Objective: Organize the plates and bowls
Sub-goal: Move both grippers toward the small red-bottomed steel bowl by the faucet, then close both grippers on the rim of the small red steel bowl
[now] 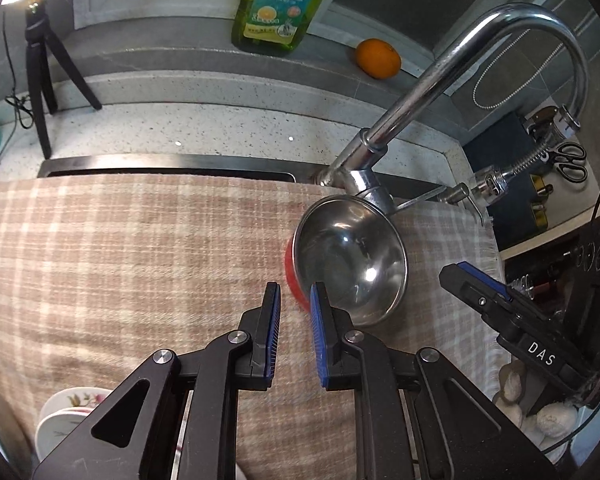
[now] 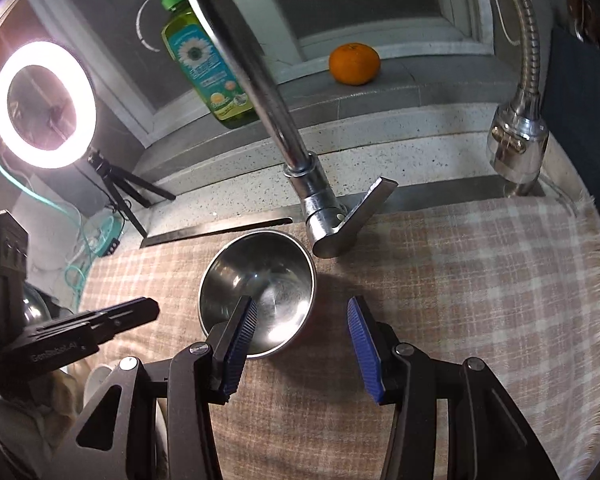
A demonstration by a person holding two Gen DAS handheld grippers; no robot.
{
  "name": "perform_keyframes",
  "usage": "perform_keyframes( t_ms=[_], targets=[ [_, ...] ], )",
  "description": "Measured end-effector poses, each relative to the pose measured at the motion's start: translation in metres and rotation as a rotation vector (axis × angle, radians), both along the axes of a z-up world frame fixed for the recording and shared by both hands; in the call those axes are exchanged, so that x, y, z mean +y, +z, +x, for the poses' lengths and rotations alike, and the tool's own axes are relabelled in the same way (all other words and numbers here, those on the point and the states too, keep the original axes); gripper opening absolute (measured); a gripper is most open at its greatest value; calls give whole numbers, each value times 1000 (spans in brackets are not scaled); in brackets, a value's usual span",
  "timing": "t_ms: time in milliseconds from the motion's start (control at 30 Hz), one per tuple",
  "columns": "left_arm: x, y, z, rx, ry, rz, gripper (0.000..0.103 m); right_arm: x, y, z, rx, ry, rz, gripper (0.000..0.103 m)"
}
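A steel bowl (image 1: 348, 256) with a red outer wall stands upright on the checked cloth (image 1: 140, 260), just below the faucet base. My left gripper (image 1: 296, 292) hovers at the bowl's near left rim, jaws nearly together with nothing between them. My right gripper (image 2: 302, 308) is open above the cloth, and its left finger (image 2: 240, 332) overlaps the near rim of the bowl (image 2: 260, 292) without pressing on it. Each gripper shows in the other's view: the right gripper (image 1: 472, 280) and the left gripper (image 2: 140, 308). Floral white plates (image 1: 72, 404) lie stacked at the lower left, partly hidden.
The chrome faucet (image 2: 296, 152) arches over the bowl, its lever (image 2: 364, 208) pointing right. A spray hose (image 2: 516, 140) stands at the right. A green soap bottle (image 2: 204, 68) and an orange (image 2: 354, 64) sit on the sill. A ring light (image 2: 44, 104) on a tripod stands left.
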State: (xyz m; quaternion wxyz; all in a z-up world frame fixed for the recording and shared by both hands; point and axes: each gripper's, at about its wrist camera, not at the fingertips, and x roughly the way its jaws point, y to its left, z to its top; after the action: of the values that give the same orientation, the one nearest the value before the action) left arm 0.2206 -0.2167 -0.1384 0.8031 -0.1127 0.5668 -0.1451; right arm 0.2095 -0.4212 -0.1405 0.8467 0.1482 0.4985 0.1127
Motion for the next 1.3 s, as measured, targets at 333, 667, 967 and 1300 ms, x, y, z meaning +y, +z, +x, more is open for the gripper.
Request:
perform_keyframes(
  t_ms=[333,667,967,1300],
  targets=[
    [-9,-11,26,39,-1,-8,14,-11,-23,24,87,-39,85,34],
    [-13,-22,38,70,-5,-5,13,-19,-45,36,176,-76,189,27],
    [-13,-36,44,105,-12,10,13,-15,-54,41,213,-73,208,22],
    [-22,-44,44,112,-35,28,9,-5,-61,48,237,-66,189,13]
  ],
)
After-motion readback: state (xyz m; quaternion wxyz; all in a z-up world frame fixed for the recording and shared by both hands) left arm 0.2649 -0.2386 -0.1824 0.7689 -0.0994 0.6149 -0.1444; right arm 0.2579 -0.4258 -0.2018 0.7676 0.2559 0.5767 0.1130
